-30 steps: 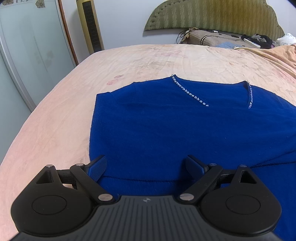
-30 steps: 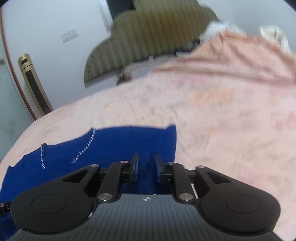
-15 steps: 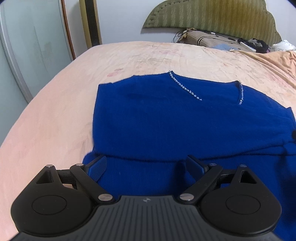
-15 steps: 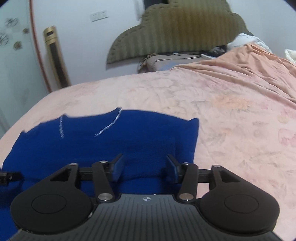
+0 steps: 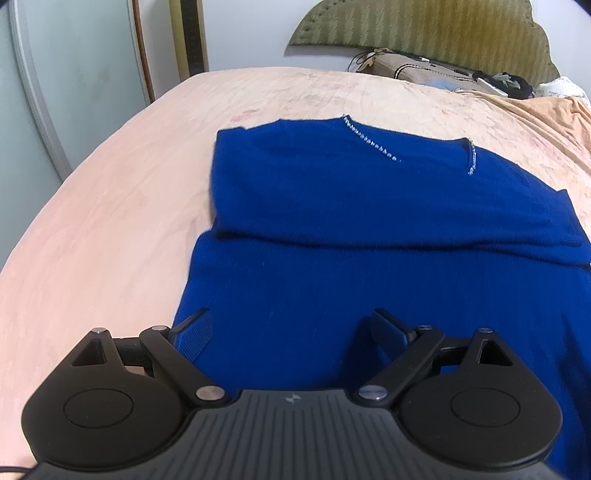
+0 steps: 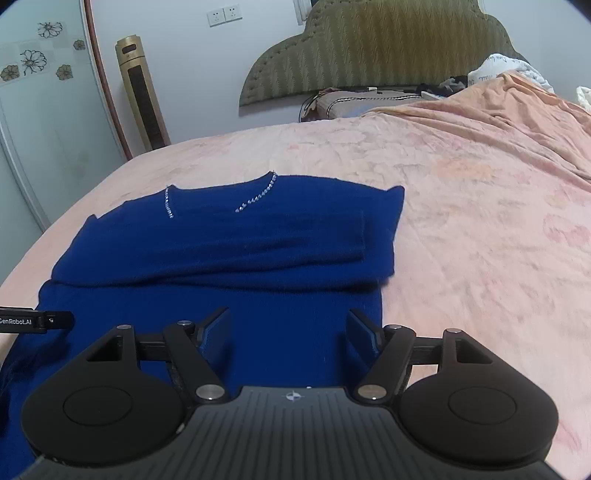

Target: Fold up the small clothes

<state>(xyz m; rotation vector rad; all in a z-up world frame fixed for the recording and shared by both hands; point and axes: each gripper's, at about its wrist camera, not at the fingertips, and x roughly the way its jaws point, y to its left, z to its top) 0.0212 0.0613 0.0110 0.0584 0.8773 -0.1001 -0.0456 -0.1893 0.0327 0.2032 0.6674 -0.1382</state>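
left gripper (image 5: 291, 332) hangs level with its jaws spread wide, holding nothing. right gripper (image 6: 290, 330) is likewise level, jaws parted, empty.

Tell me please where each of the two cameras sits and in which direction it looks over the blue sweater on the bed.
Left wrist: sits on the left gripper, jaws open, over the near left part of the blue knitted sweater with rhinestone neckline, facing the green padded headboard.
Right wrist: sits on the right gripper, jaws open, over the sweater's near right part, facing the same headboard; a black tip of the left gripper shows at the left edge.
Both share the sweater, the pink bedsheet and the headboard.
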